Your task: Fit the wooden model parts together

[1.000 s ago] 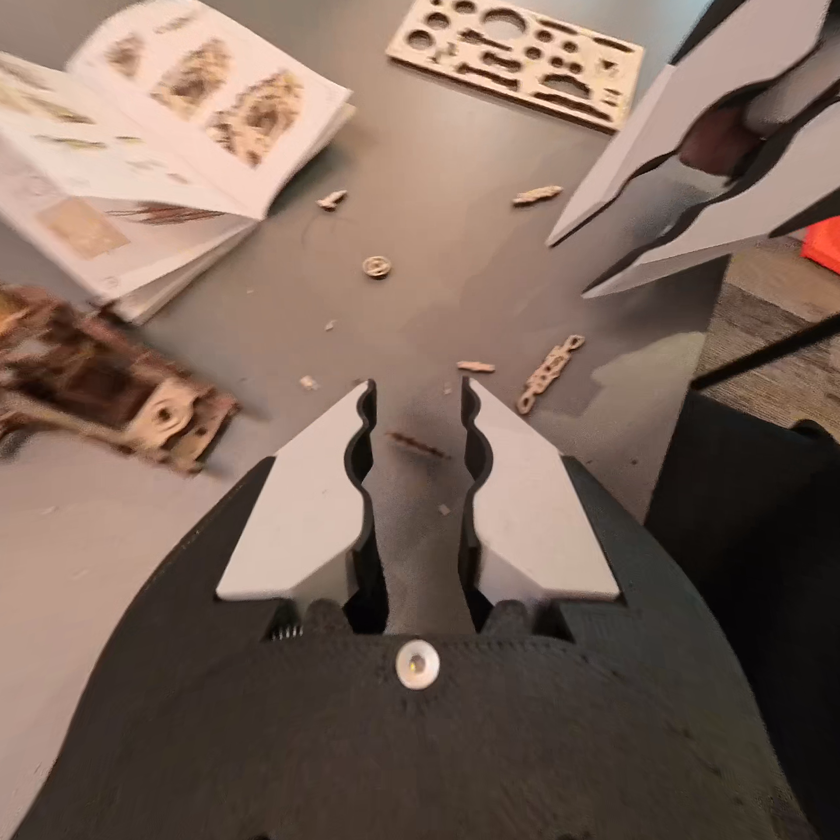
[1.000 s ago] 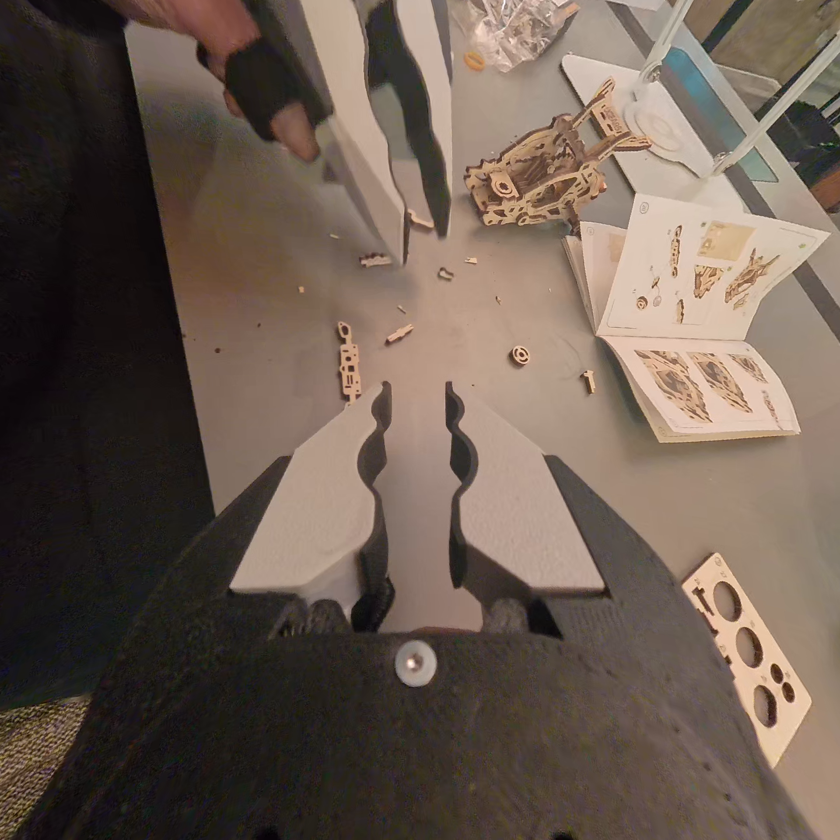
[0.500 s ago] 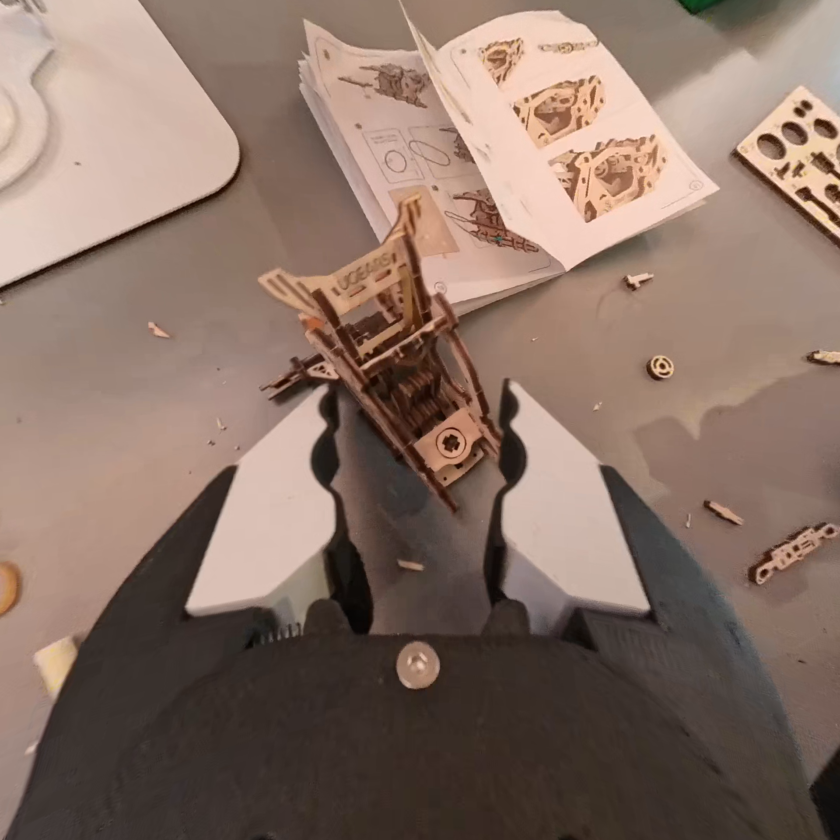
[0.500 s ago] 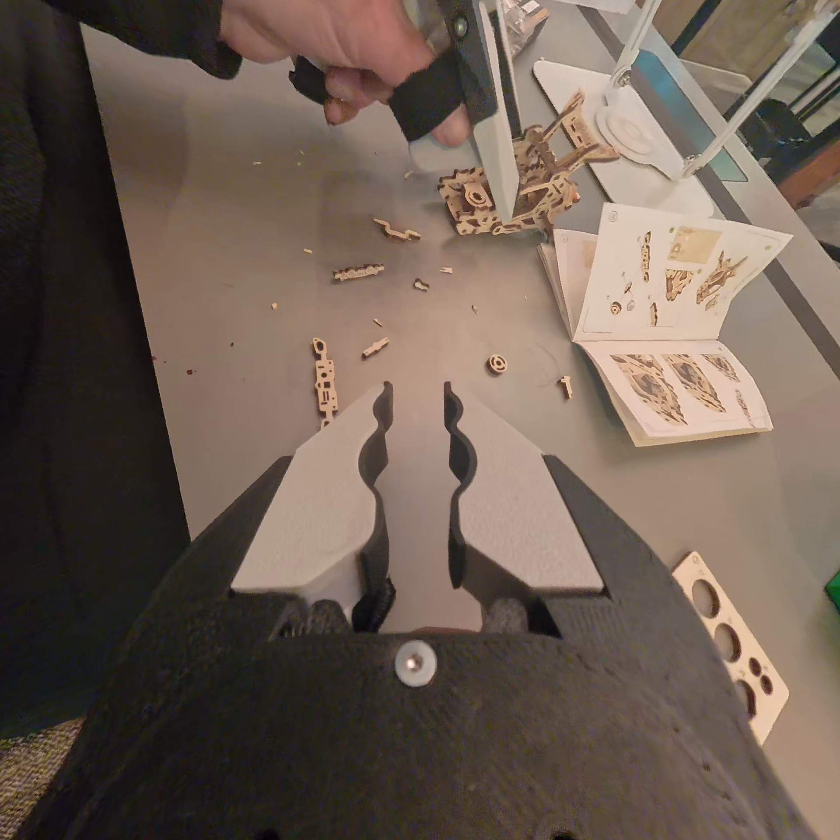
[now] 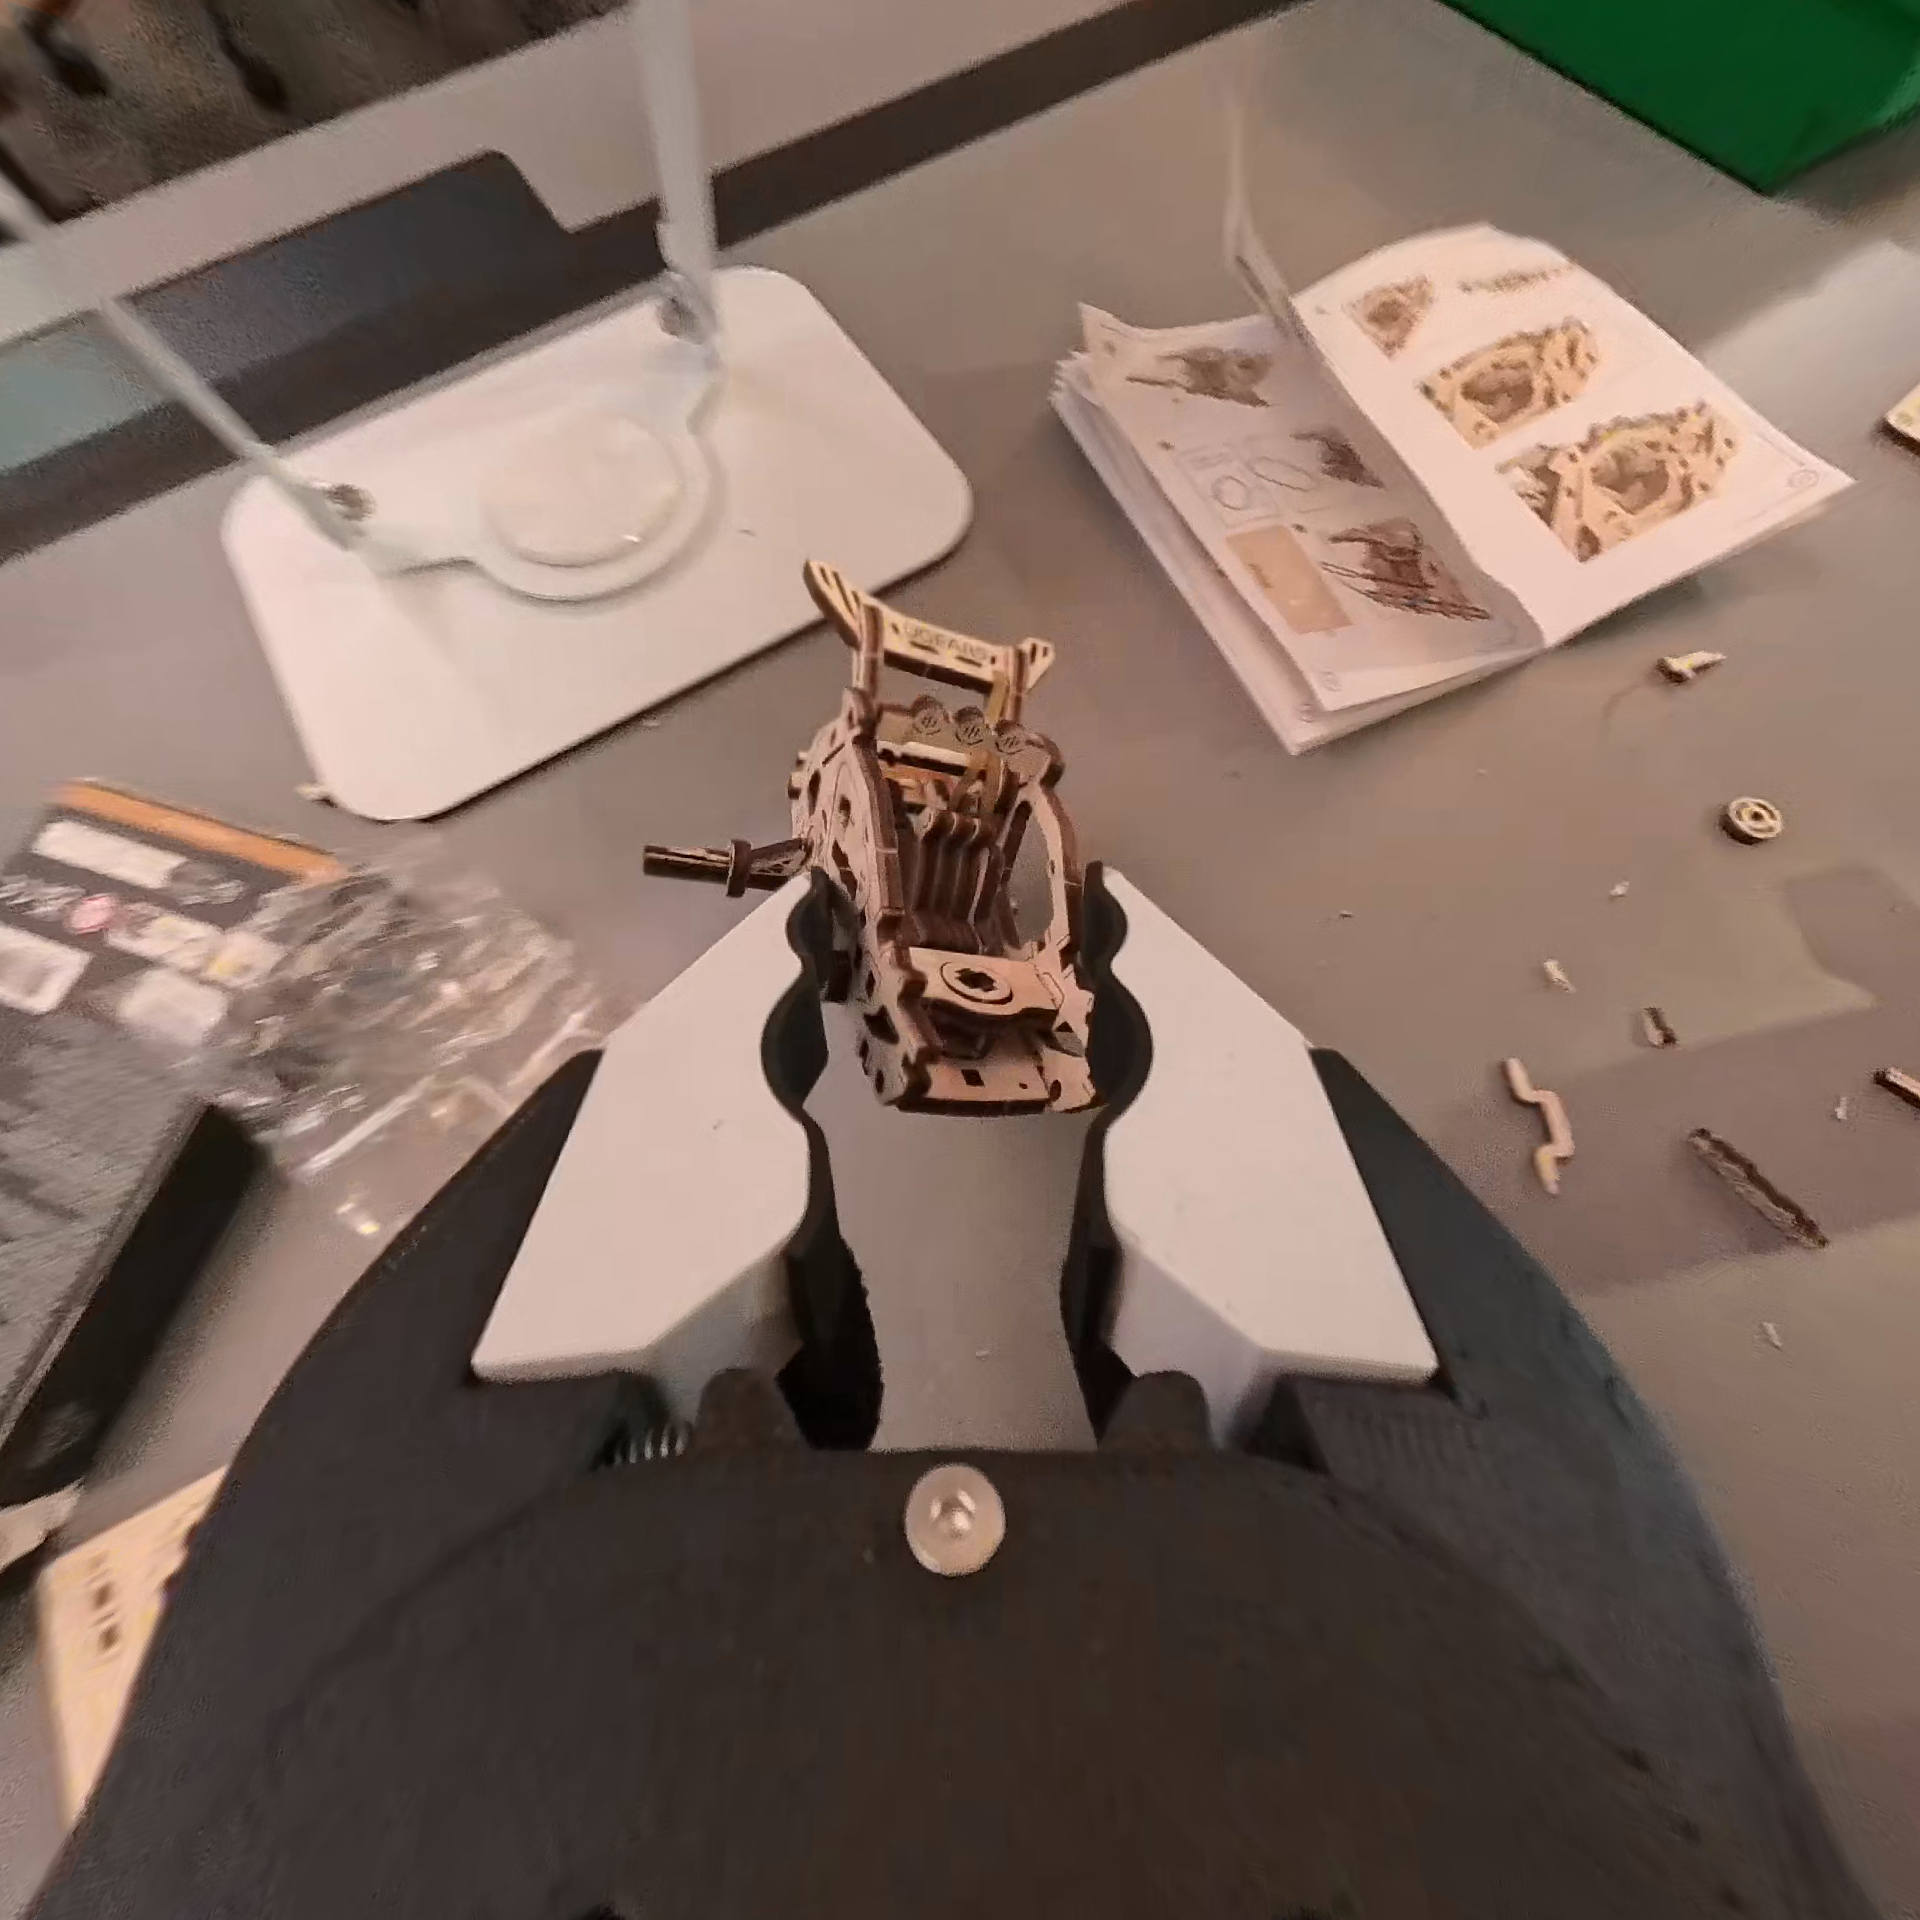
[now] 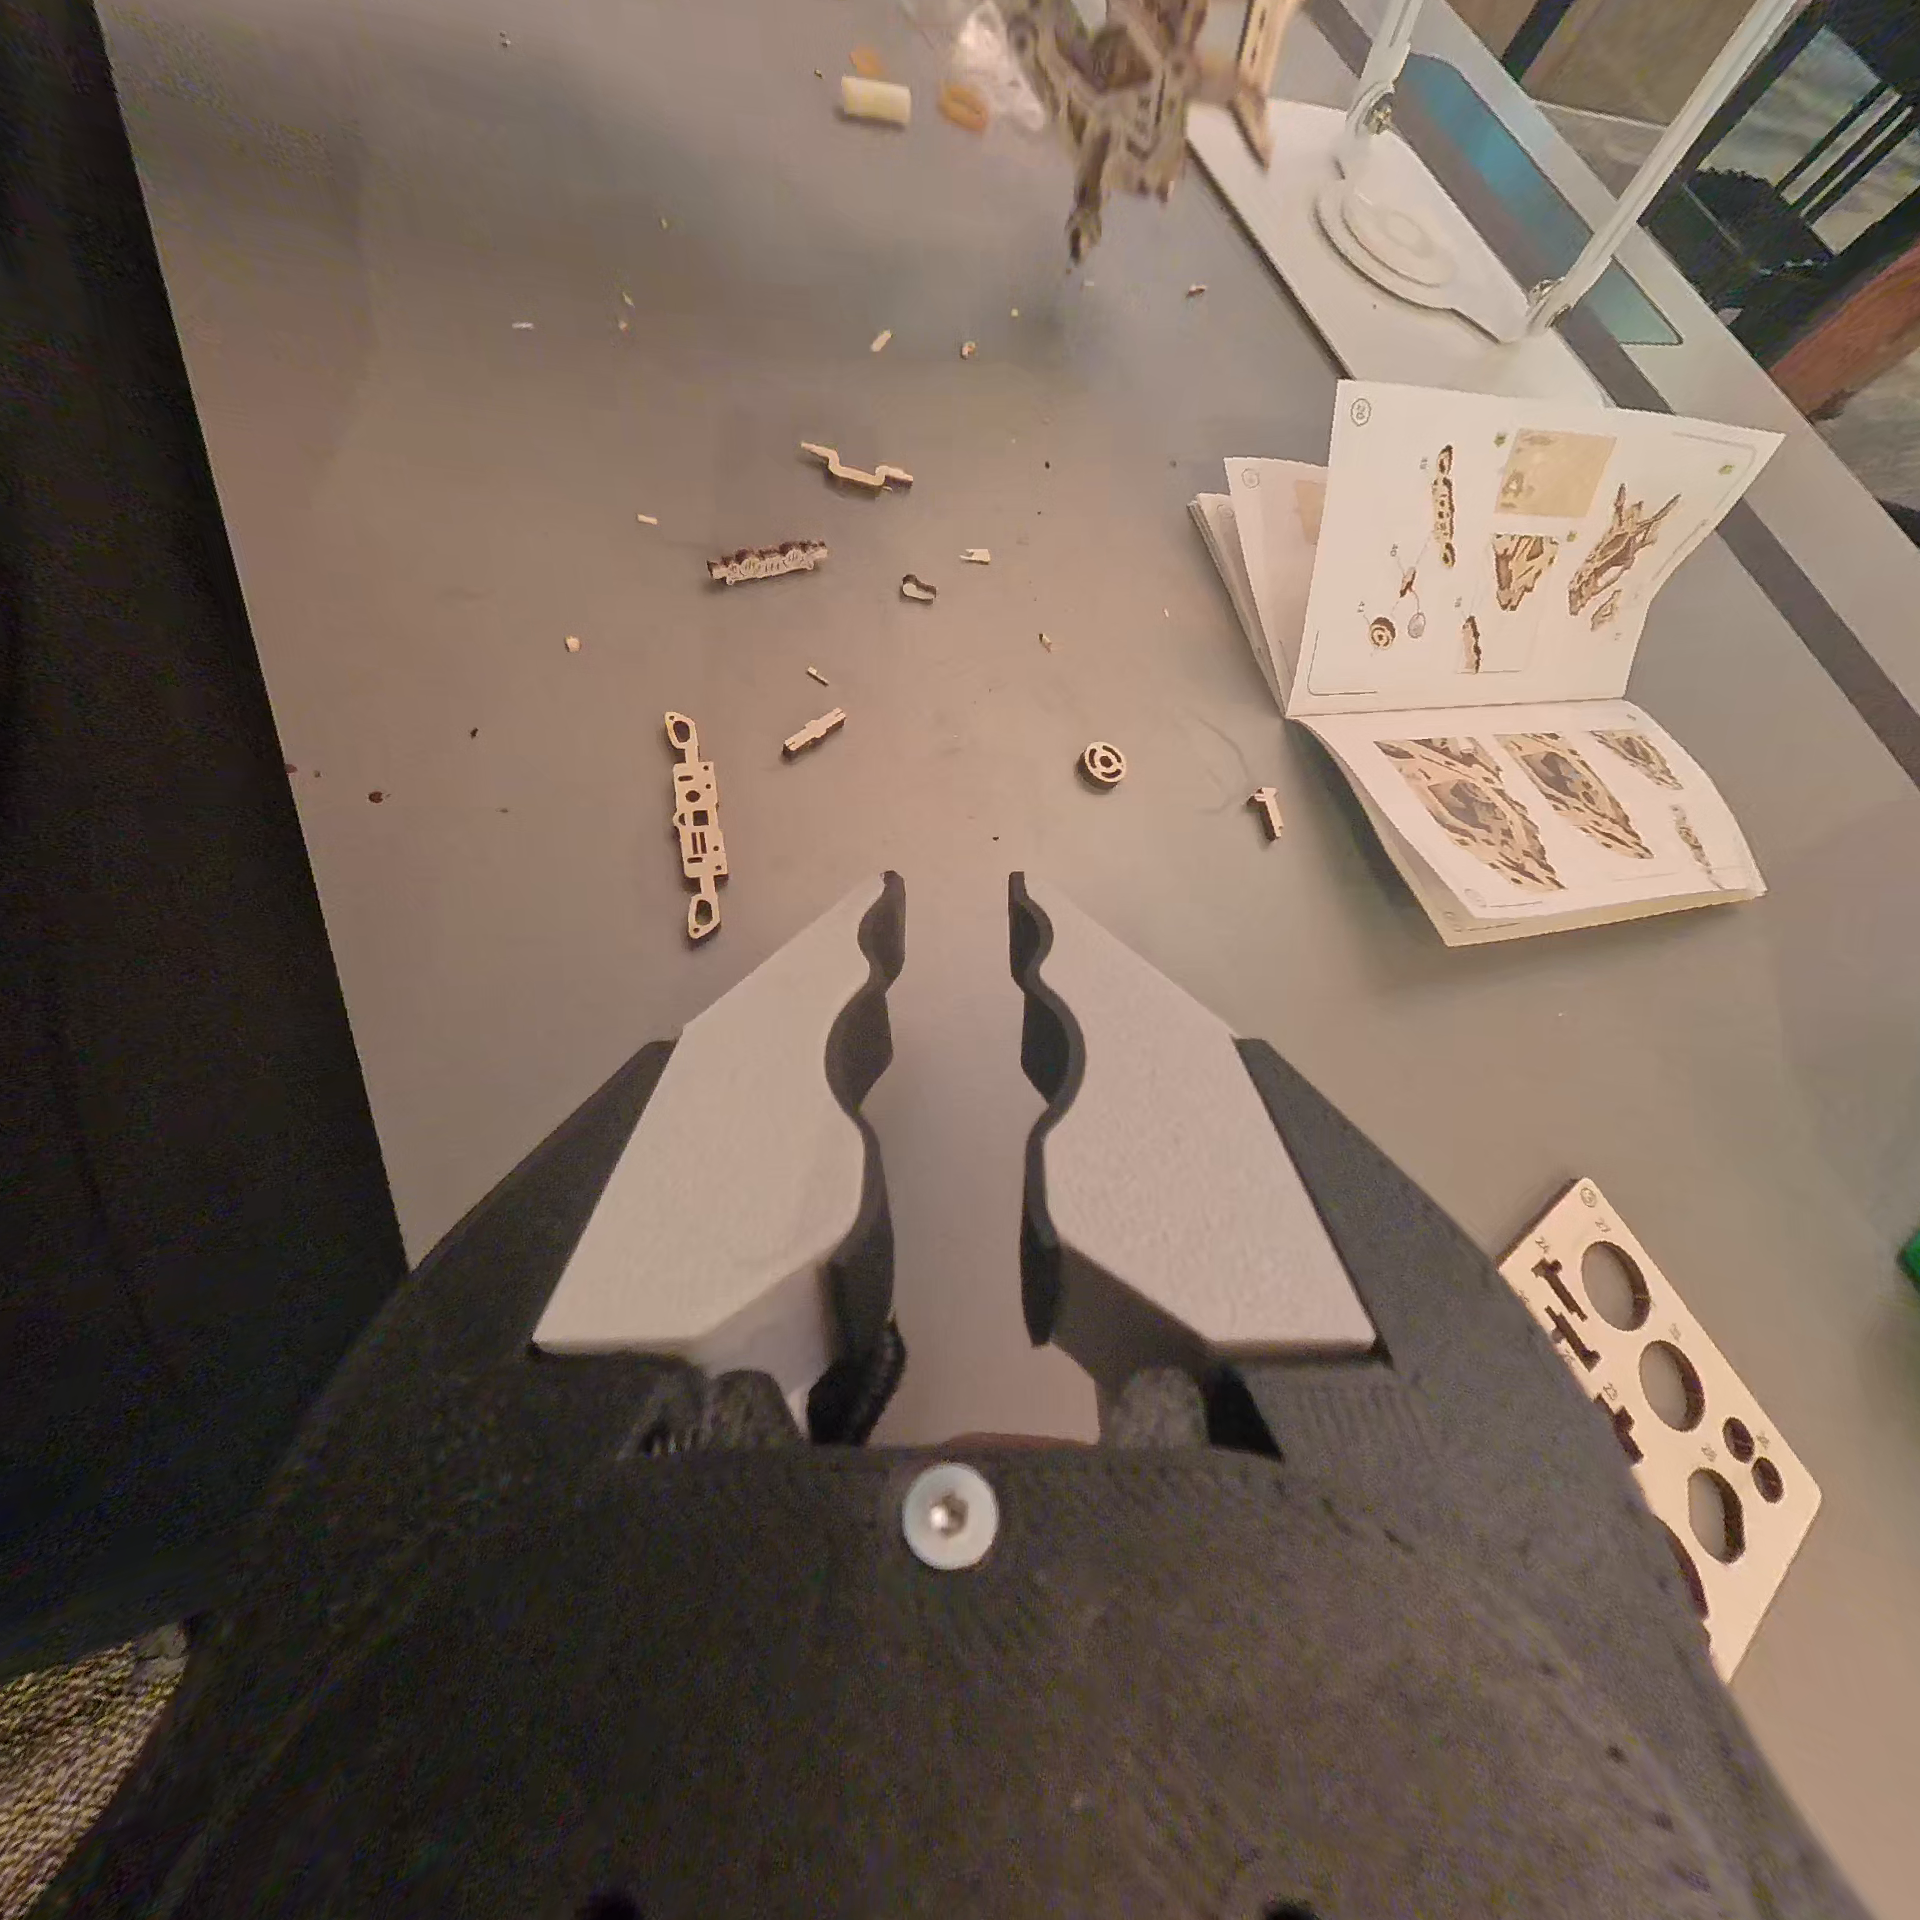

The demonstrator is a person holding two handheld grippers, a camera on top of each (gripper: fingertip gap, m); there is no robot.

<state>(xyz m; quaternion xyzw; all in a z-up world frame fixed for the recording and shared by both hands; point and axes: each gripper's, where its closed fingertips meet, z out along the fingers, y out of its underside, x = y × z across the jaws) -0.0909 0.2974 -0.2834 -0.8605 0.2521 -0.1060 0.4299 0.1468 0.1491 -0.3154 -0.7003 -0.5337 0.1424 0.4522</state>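
Observation:
My left gripper (image 5: 956, 904) is shut on the half-built wooden model (image 5: 956, 935), gripping its sides near the front; the model is tilted, nose toward the camera, and held above the grey table (image 5: 1351, 935). In the right wrist view the model (image 6: 1117, 94) is a blur at the top, off the table. My right gripper (image 6: 953, 883) is open and empty, low over the table. Loose wooden parts lie ahead of it: a long perforated strip (image 6: 696, 821), a small ring (image 6: 1101, 766), a peg (image 6: 814, 732), a dark toothed strip (image 6: 767, 563) and a zigzag piece (image 6: 857, 468).
An open instruction booklet (image 6: 1507, 644) lies to the right and also shows in the left wrist view (image 5: 1455, 468). A white lamp base (image 5: 582, 540) stands behind the model. A plastic bag on a dark box (image 5: 156, 987) is at the left. A punched-out sheet (image 6: 1662, 1403) lies near right. My hands' fingertips stand some 30 cm from each other. Measured from the fingertips, the peg (image 6: 814, 732) is 6 cm or so from the right gripper and 20 cm from the left. Both grippers' tips are roughly 15 cm from the zigzag piece (image 6: 857, 468). It turns up in the left wrist view (image 5: 1529, 1122) as well.
My left gripper swung from the table's middle to the model, closed on it and lifted it. My right gripper stayed open and hardly moved.

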